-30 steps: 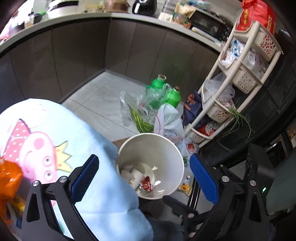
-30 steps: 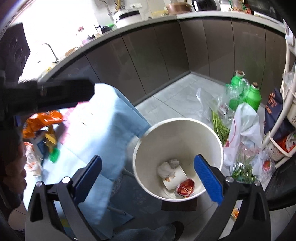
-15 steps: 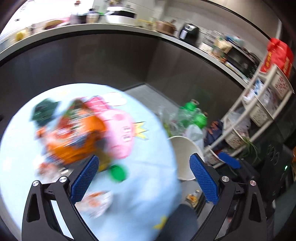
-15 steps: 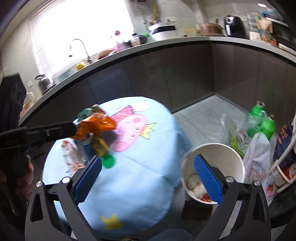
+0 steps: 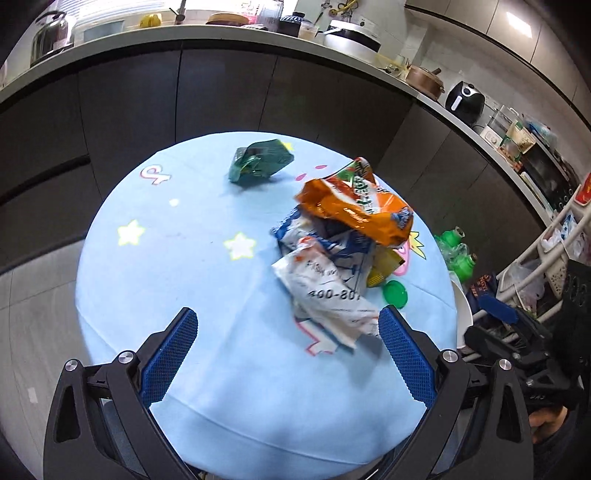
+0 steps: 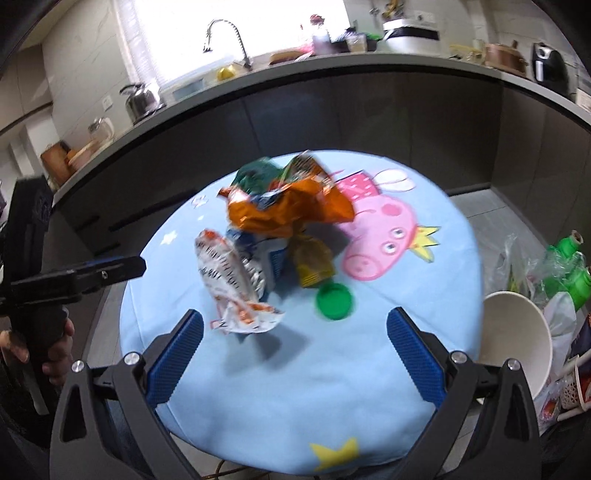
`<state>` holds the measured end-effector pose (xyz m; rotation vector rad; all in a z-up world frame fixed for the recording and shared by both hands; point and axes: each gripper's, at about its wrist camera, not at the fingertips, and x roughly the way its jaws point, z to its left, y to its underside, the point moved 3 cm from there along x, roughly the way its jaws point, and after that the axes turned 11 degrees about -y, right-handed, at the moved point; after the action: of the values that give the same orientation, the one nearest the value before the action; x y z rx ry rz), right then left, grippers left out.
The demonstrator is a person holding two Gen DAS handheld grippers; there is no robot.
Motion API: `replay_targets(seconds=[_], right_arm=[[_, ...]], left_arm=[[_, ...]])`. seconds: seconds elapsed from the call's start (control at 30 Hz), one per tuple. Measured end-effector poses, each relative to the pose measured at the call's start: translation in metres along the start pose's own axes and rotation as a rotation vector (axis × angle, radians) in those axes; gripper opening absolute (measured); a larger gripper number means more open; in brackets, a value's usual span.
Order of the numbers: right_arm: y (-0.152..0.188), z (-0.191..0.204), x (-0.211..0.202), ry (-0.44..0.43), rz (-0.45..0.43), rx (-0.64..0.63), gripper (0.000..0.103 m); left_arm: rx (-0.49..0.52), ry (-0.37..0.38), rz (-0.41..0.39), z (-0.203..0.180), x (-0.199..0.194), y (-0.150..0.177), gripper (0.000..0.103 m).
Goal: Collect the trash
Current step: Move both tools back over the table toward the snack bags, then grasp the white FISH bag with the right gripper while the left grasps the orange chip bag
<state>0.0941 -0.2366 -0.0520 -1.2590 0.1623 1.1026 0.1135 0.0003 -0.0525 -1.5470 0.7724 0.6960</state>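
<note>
A round table with a light blue cartoon cloth holds a pile of trash: an orange snack bag, a white printed wrapper, a yellow packet, a green lid and a dark green wrapper. My left gripper is open and empty over the table's near edge. My right gripper is open and empty too. A white bin stands on the floor right of the table.
Dark cabinets and a cluttered counter curve behind the table. Green bottles and plastic bags lie on the floor by the bin. A white basket rack stands at the right. The left gripper also shows in the right wrist view.
Both grippers have swung up and left from over the bin to face the table. The trash pile now sits in front of them. Both stay open.
</note>
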Motion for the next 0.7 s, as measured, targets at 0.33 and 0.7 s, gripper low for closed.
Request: replay_targets(seconds=[0.33, 0.7], right_arm=[[-0.005, 0.038, 0.067, -0.094, 0.105, -0.108, 0.080], [0.003, 0.037, 0.095, -0.138, 0.144, -0.110, 0.022]], left_arm=[[0.008, 0.036, 0.003, 0.024, -0.001, 0.006, 0.094], [0.060, 0.060, 0.018, 0.009, 0.006, 0.009, 0.092]])
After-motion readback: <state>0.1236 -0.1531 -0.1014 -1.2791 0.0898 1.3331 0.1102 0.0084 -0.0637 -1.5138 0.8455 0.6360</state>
